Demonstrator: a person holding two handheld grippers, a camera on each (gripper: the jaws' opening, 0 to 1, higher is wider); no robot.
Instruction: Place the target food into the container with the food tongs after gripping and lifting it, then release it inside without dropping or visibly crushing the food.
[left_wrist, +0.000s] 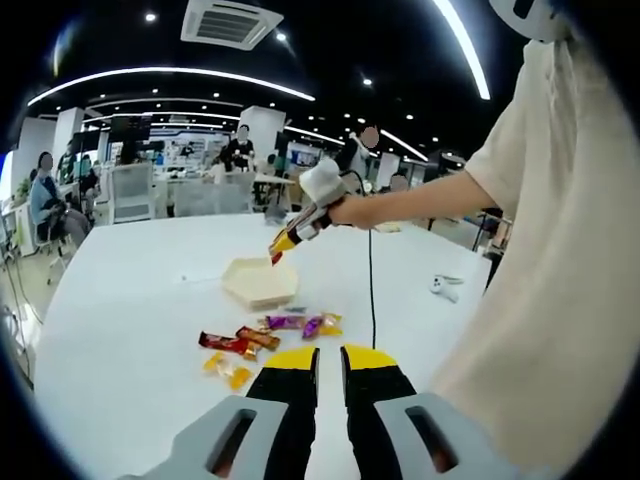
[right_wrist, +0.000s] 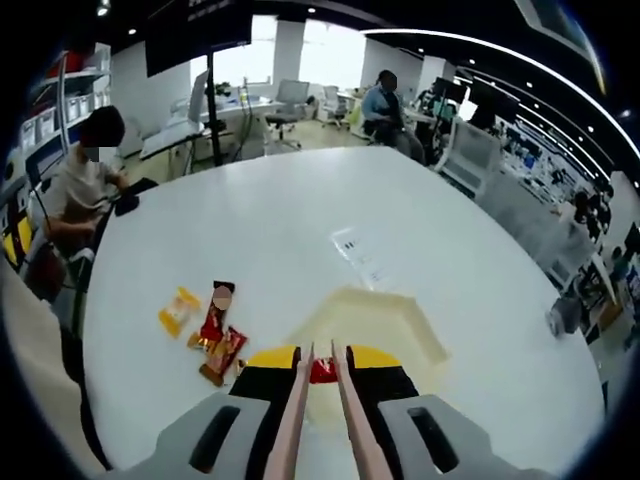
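Right gripper view: tongs (right_wrist: 320, 385) pinching red glossy candy (right_wrist: 322, 372), over angular cream container (right_wrist: 385, 318)

The table (right_wrist: 300, 250) is plain white. The container (left_wrist: 259, 281) is pale cream. The snack packets (left_wrist: 262, 338) beside it are red, orange, yellow and purple. The right gripper (right_wrist: 322, 362) has black jaws with yellow tips, and the tongs (right_wrist: 296, 420) are pinkish beige and hold a red piece of food (right_wrist: 322, 371). The left gripper (left_wrist: 328, 362) has the same black and yellow on a grey body.
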